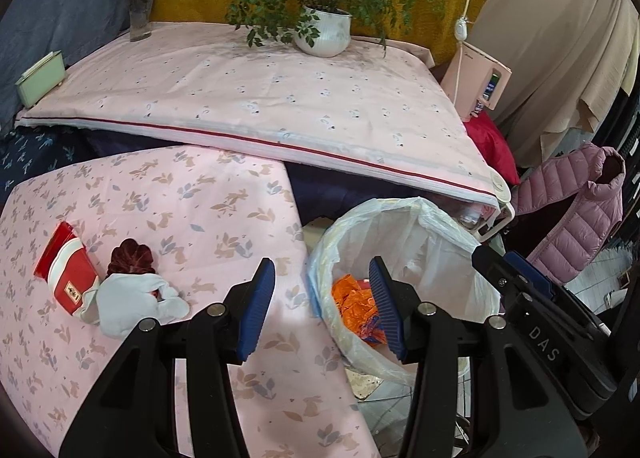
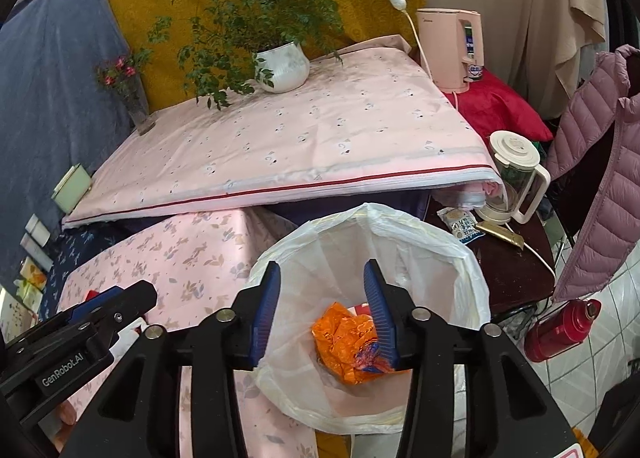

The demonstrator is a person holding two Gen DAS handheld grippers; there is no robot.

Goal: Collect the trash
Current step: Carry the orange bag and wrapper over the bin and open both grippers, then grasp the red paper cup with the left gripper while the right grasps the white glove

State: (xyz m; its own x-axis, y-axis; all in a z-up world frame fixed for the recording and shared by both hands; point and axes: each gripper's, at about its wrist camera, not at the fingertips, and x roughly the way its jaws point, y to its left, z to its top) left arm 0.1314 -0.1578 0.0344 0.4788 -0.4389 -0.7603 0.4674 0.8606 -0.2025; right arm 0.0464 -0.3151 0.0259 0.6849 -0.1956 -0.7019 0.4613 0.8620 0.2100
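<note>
Both tools are seen with fingers spread wide and nothing held. The right gripper is poised directly over the mouth of the trash bin, lined with a thin white bag, and the crumpled orange wrapper is seen lying in the bottom, apart from the pads. The left gripper is held over the near edge of the low table, its right finger overlapping the bin's rim in view.

Remaining trash is found to the left on the pink rabbit-print cloth: a crumpled white tissue, a dark red leaf-shaped piece just behind it, and a red and white packet touching the tissue.

The tissue is judged very light, soft and easily crushed; a pinch across its bulging middle should be enough. The packet looks stiffer and slicker, so its long edges would be the better purchase. The cloth could be snagged and dragged if the fingers are set too low.

Open room is available above the low table. The bin's liner stands close to the table edge, and the higher table overhangs behind.
</note>
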